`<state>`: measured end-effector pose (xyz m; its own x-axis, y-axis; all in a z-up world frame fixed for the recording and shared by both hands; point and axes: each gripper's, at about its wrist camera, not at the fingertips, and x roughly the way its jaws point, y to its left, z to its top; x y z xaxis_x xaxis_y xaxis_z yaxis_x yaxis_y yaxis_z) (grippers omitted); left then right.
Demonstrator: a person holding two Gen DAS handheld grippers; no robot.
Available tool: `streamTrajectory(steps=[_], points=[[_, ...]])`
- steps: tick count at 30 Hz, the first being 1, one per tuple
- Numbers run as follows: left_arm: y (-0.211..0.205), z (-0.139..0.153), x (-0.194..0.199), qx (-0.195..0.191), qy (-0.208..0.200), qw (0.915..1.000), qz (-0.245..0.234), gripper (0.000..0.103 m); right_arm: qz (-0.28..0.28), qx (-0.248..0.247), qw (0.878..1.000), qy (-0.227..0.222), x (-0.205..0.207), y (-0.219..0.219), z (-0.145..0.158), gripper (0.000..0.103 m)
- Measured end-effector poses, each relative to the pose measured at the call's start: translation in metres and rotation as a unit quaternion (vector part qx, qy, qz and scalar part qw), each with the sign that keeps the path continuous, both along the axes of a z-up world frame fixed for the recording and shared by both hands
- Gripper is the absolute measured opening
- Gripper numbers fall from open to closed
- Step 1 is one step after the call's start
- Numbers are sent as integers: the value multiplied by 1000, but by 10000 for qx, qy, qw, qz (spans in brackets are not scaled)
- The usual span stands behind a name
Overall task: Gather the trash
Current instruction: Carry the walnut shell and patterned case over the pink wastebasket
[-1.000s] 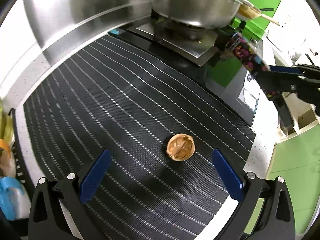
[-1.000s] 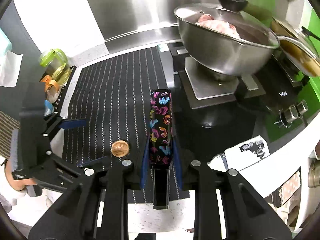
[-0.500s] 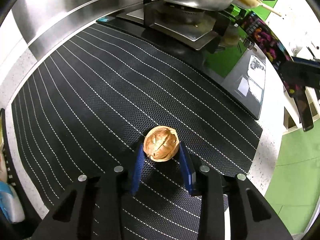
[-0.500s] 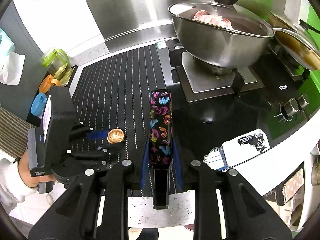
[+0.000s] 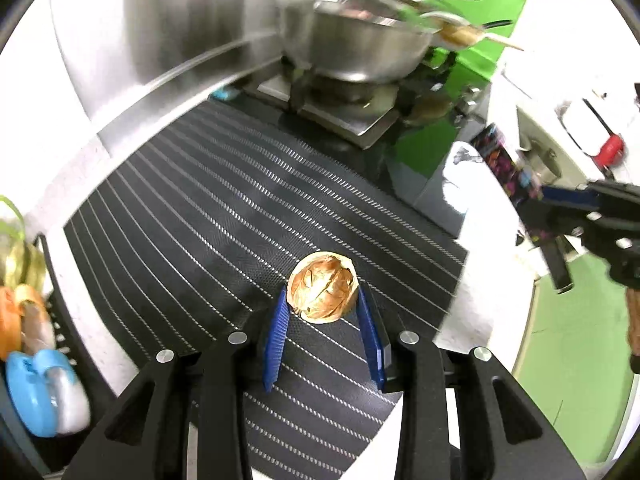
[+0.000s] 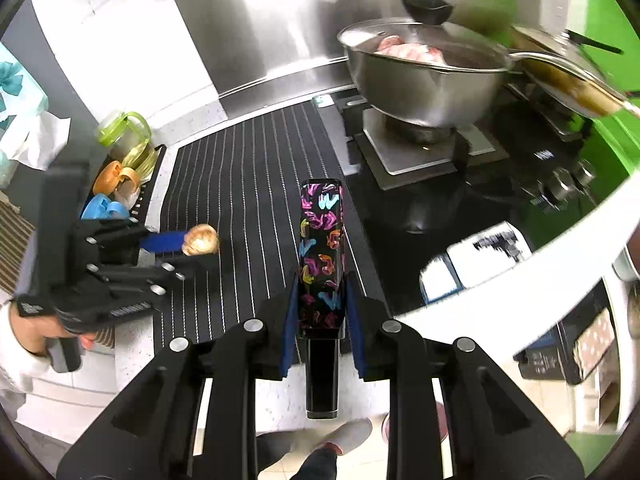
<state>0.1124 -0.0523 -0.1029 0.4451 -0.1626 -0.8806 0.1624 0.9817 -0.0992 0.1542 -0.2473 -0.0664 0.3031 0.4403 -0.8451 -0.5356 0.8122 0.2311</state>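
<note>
Left wrist view shows us our left gripper (image 5: 323, 312) clamped on a walnut shell (image 5: 322, 293) above the striped mat (image 5: 224, 216), while our right gripper (image 6: 322, 312) pinches a patterned black box (image 6: 321, 254) near the stove (image 6: 440, 184).

Steel backsplash (image 6: 256, 32), green wall (image 6: 600, 128)

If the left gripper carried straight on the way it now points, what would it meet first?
Probably the black pinstriped mat just past the brown walnut shell that the left gripper grips; depth is hard to judge.
</note>
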Motion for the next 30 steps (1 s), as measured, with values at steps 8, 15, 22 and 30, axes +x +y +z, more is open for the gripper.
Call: streamTrajectory(steps=[8,15,22,30], points=[[-43,45,-43,-80,-336,9962,-804,34,-943,-110,9955,-45,-65,-71,12,22],[-118,48,-73,-176,-381,9885,-1456,34,-1758,-326,9839,44,-127,-165,6,22],[-208,20,-99,-104,-257,9818,-1878,34,-2175,-498,9746,194,-172,-255,-26,22],[-280,-41,-104,-23,48,9750,-2220,34,-2448,-517,9674,394,-181,-314,-73,22]])
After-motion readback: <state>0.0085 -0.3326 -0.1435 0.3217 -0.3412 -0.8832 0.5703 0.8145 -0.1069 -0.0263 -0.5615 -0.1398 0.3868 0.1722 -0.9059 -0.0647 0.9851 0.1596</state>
